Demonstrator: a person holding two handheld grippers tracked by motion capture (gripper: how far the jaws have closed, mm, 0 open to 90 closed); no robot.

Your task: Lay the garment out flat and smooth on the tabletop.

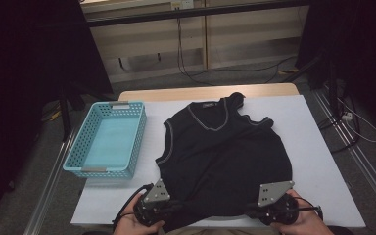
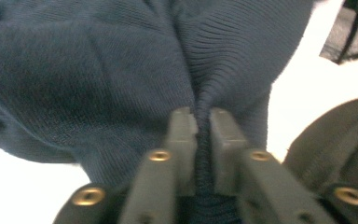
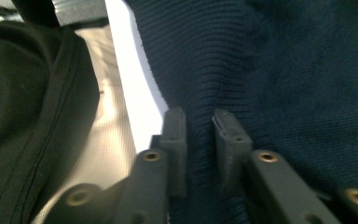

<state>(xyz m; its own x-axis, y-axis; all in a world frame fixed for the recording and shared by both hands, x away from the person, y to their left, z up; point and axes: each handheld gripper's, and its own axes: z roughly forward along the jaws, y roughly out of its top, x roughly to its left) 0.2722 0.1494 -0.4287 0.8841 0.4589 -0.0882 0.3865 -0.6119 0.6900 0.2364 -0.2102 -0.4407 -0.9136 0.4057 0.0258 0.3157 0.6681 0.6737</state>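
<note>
A dark knitted sleeveless vest (image 1: 225, 152) with a pale-trimmed V-neck lies flat on the white table (image 1: 313, 161), neck away from me. My left gripper (image 1: 174, 205) is at the hem's left corner, and in the left gripper view its fingertips (image 2: 184, 135) are shut on a bunched fold of the knit (image 2: 121, 79). At the hem's right corner is my right gripper (image 1: 249, 211). Its fingers (image 3: 175, 140) stand a little wider apart in the right gripper view and hold the ribbed hem (image 3: 200, 84) between them.
A light blue plastic basket (image 1: 84, 147) with nothing in it stands on the table's left side, beside the vest. Bare white table lies to the right of the vest. Cables run over the floor (image 1: 196, 73) behind the table, and dark curtains hang on both sides.
</note>
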